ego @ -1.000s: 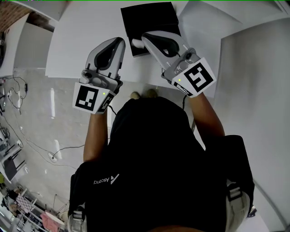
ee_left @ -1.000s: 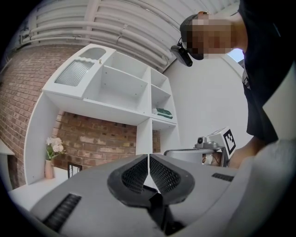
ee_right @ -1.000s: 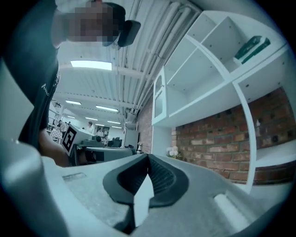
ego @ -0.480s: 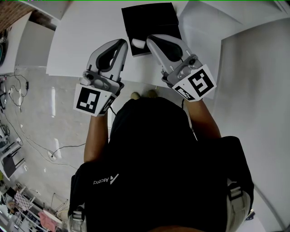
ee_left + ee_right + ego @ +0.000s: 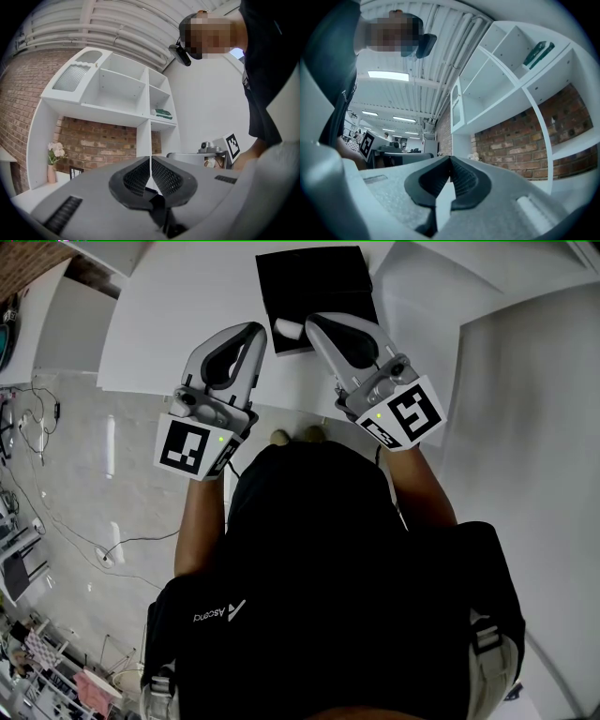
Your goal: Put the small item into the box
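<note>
A black box (image 5: 317,277) lies on the white table (image 5: 169,324) at its far middle. A small white item (image 5: 286,330) rests at the box's near edge. My right gripper (image 5: 312,322) has its tip just right of that item, and whether they touch I cannot tell. In the right gripper view the right gripper (image 5: 450,161) is shut with nothing between its pads. My left gripper (image 5: 253,330) hovers over the table left of the box; in the left gripper view the left gripper (image 5: 150,160) is shut and empty too. Both cameras look up at shelves, not at the table.
A white shelf unit (image 5: 117,98) stands against a brick wall (image 5: 98,145), with a vase of flowers (image 5: 52,161) on the counter. The table's near edge (image 5: 281,409) runs in front of the person's body. Cables (image 5: 56,521) trail over the floor at left.
Both grippers drifted slightly. The right gripper's tip moved a little to the right of the white item. Jaws stayed shut.
</note>
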Demonstrator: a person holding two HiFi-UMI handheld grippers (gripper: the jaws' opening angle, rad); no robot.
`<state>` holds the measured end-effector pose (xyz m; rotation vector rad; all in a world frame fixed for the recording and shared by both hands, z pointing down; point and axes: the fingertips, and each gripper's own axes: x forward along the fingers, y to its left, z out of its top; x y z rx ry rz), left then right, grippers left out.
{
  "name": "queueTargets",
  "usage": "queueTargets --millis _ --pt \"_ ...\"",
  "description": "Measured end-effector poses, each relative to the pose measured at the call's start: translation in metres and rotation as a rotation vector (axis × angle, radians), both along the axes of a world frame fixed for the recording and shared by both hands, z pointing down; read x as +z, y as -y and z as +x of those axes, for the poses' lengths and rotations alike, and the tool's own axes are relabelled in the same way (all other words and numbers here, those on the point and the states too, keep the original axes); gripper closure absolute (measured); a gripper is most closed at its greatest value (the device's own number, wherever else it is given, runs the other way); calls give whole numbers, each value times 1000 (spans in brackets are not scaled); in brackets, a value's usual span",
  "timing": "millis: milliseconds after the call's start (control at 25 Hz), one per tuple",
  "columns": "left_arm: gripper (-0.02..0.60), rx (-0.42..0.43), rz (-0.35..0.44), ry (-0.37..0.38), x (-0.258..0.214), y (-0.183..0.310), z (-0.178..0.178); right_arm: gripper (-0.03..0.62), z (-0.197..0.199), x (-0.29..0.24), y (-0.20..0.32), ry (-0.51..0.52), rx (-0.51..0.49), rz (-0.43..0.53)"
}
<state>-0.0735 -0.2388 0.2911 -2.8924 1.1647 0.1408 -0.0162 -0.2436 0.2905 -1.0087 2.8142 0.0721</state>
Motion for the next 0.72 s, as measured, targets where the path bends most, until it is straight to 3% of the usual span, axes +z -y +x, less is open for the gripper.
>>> queueTargets --millis 720 --pt "574 -10 5 -11 3 -3 1 592 -4 3 -6 -16 -26 8"
